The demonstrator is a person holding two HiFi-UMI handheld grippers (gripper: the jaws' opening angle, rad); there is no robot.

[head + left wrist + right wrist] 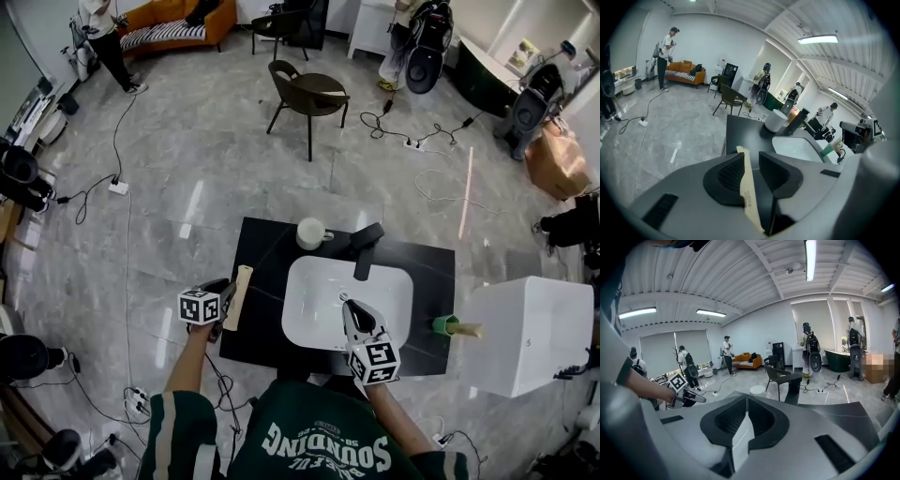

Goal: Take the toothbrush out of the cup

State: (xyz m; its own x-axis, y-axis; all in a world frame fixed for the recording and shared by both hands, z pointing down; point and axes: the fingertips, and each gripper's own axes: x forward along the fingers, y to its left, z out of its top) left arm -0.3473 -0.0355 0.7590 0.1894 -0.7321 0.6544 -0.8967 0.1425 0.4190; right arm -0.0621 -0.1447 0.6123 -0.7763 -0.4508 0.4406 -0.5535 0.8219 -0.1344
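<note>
The pale wooden toothbrush [747, 196] stands between the left gripper's [753, 161] parted jaws, leaning on one pad, left of the sink [319, 300] and well apart from the white cup [310, 233]. It looks light, stiff and smooth, so grip it mid-handle across the flat faces. The right gripper [746, 401], nearly closed, is empty.

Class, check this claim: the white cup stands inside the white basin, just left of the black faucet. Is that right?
Not quite. The white cup stands on the black counter, behind the white basin, not inside it. It is indeed just left of the black faucet. The head view shows this.
</note>
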